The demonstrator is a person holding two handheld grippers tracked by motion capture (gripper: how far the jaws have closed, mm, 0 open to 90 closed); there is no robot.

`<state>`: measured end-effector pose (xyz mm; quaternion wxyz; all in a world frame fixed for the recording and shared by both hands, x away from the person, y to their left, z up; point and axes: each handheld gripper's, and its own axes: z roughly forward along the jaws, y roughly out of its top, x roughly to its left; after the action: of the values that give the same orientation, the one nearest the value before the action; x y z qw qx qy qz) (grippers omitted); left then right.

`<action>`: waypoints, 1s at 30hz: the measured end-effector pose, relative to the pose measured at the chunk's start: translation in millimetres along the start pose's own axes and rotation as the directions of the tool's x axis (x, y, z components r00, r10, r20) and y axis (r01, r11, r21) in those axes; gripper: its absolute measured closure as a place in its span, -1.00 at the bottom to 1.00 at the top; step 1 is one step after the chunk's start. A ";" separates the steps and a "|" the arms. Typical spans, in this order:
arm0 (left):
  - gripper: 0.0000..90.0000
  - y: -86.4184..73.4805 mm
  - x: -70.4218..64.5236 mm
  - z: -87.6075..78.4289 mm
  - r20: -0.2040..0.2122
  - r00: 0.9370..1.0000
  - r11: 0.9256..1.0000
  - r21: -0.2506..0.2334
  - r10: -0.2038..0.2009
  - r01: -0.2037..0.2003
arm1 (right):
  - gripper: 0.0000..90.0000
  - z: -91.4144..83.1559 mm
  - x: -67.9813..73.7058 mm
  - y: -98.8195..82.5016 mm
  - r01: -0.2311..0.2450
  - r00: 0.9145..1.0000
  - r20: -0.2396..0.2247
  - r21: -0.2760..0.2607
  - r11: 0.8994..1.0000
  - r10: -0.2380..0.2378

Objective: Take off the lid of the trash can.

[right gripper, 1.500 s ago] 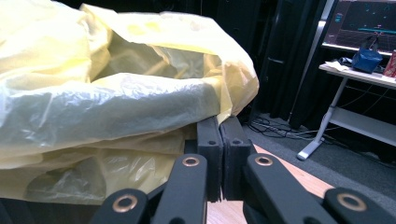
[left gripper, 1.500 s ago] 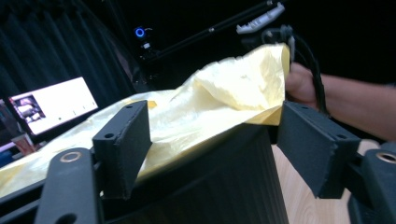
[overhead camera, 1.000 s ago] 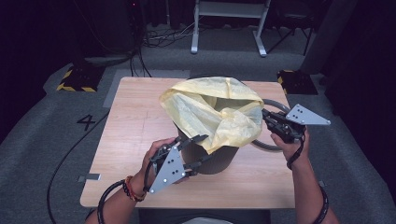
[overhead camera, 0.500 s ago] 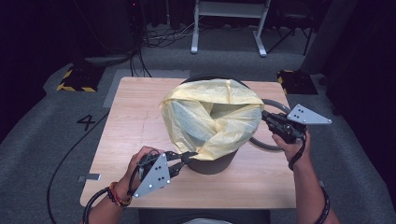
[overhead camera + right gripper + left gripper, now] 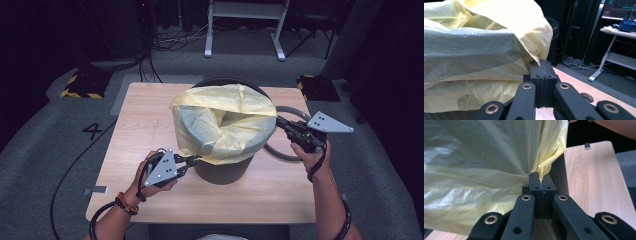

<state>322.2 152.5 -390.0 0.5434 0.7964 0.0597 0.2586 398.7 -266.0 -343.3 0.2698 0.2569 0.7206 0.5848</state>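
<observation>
Work in hand: fitting the yellow bag (image 5: 225, 125) as a liner over the dark bin (image 5: 222, 170) that stands on the wooden table (image 5: 135, 125).
My left tongs (image 5: 192, 160): jaws pressed together on a fold of the bag's edge, low at the bin's near-left side; in the left gripper view the film comes up out of the seam between the pads (image 5: 541, 178). They have just been closing, with the film between them.
Bag: its mouth lies open over the bin, the plastic draped down the outside on my side and across the far rim, loose and wrinkled.
My right tongs (image 5: 280, 122): jaws together on the bag's edge at the bin's right side, up near the rim; the right gripper view shows the film pinched at the pad tips (image 5: 540, 62).
Done, as I judge it: bag opened, spread over the rim, both sides gripped.
Left: pull the skirt down evenly all round and smooth the slack; the far side I cannot judge well from here.
</observation>
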 end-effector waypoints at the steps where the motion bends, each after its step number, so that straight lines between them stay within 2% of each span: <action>1: 0.98 -0.4 0.8 -2.7 -0.007 1.000 1.000 -0.009 -0.010 0.010 | 1.00 -0.5 0.3 0.1 0.003 1.000 0.000 -0.005 1.000 -0.003; 4: 0.77 -2.9 4.4 -13.0 0.007 0.998 0.997 -0.038 -0.063 0.064 | 1.00 -2.3 1.9 2.1 0.010 1.000 0.002 -0.019 1.000 -0.010; 5: 0.61 -3.4 4.7 -17.3 0.009 0.997 0.996 -0.039 -0.078 0.079 | 1.00 -2.9 2.5 3.3 0.015 1.000 0.003 -0.022 1.000 -0.015; 6: 0.45 -3.9 4.3 -19.9 0.010 0.997 0.996 -0.038 -0.081 0.081 | 1.00 -3.4 3.2 4.7 0.022 1.000 0.011 -0.023 0.999 -0.022; 7: 0.39 -4.7 3.6 -23.4 0.016 0.996 0.996 -0.042 -0.084 0.085 | 1.00 -3.9 3.4 5.5 0.024 1.000 0.014 -0.024 0.999 -0.024; 10: -0.01 -5.9 2.5 -33.0 -0.002 0.994 0.993 -0.032 -0.113 0.113 | 1.00 -5.0 2.8 7.7 0.022 1.000 0.015 -0.029 0.999 -0.022; 12: -0.14 -7.7 4.4 -40.8 -0.030 0.989 0.989 -0.048 -0.144 0.142 | 1.00 -5.8 2.7 9.0 0.022 1.000 0.014 -0.033 0.999 -0.021; 13: -0.23 -8.9 6.5 -45.3 -0.038 0.986 0.986 -0.052 -0.163 0.161 | 1.00 -6.2 3.0 9.7 0.023 1.000 0.017 -0.034 0.999 -0.023; 14: -0.31 -10.3 7.7 -50.3 -0.067 0.982 0.983 -0.069 -0.174 0.170 | 1.00 -6.6 3.4 10.3 0.024 0.999 0.021 -0.036 0.999 -0.024; 15: -0.32 -11.4 9.8 -55.0 -0.106 0.976 0.980 -0.092 -0.188 0.178 | 1.00 -7.1 3.6 10.8 0.026 0.999 0.021 -0.040 0.999 -0.025; 16: -0.36 -11.9 13.5 -59.1 -0.133 0.968 0.973 -0.116 -0.212 0.198 | 1.00 -7.3 3.8 11.2 0.028 0.999 0.021 -0.042 0.999 -0.027; 17: -0.39 -11.3 17.6 -62.1 -0.159 0.957 0.964 -0.146 -0.244 0.221 | 1.00 -6.8 3.8 11.3 0.028 0.999 0.021 -0.042 0.999 -0.027; 18: -0.41 -9.1 21.8 -64.1 -0.184 0.948 0.959 -0.162 -0.259 0.230 | 1.00 -5.9 3.4 11.6 0.026 0.999 0.019 -0.042 0.999 -0.025; 19: -0.42 -5.5 25.8 -64.3 -0.214 0.942 0.959 -0.172 -0.259 0.225 | 1.00 -4.9 3.2 12.0 0.024 1.000 0.015 -0.041 0.999 -0.024; 20: -0.45 -0.9 30.1 -64.2 -0.234 0.940 0.961 -0.182 -0.250 0.211 | 1.00 -4.3 3.5 12.6 0.026 1.000 0.018 -0.041 0.999 -0.026; 22: -0.45 12.4 42.8 -62.4 -0.233 0.942 0.959 -0.207 -0.242 0.195 | 1.00 -3.9 4.3 14.0 0.033 0.999 0.023 -0.042 0.999 -0.032; 23: -0.44 17.5 48.0 -61.2 -0.238 0.943 0.960 -0.208 -0.233 0.185 | 1.00 -3.7 4.2 14.4 0.034 0.999 0.023 -0.040 0.999 -0.033; 26: -0.32 36.8 69.0 -53.2 -0.210 0.954 0.960 -0.226 -0.216 0.167 | 1.00 -2.4 3.4 15.7 0.036 0.999 0.027 -0.034 0.999 -0.035; 27: -0.26 42.5 76.2 -49.5 -0.187 0.959 0.960 -0.220 -0.213 0.170 | 1.00 -1.7 2.9 16.0 0.038 0.999 0.029 -0.033 0.999 -0.037; 29: -0.19 50.8 88.2 -41.3 -0.193 0.962 0.969 -0.196 -0.191 0.153 | 0.99 -0.6 1.7 16.2 0.033 0.999 0.029 -0.032 0.999 -0.033; 30: -0.04 53.0 93.5 -37.2 -0.175 0.968 0.971 -0.185 -0.182 0.149 | 0.99 -0.1 0.9 16.1 0.032 0.999 0.028 -0.032 0.999 -0.031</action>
<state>375.0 197.4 -299.8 0.6210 0.7108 0.1555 0.2914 398.8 -262.5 -327.5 0.2931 0.2492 0.7111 0.5885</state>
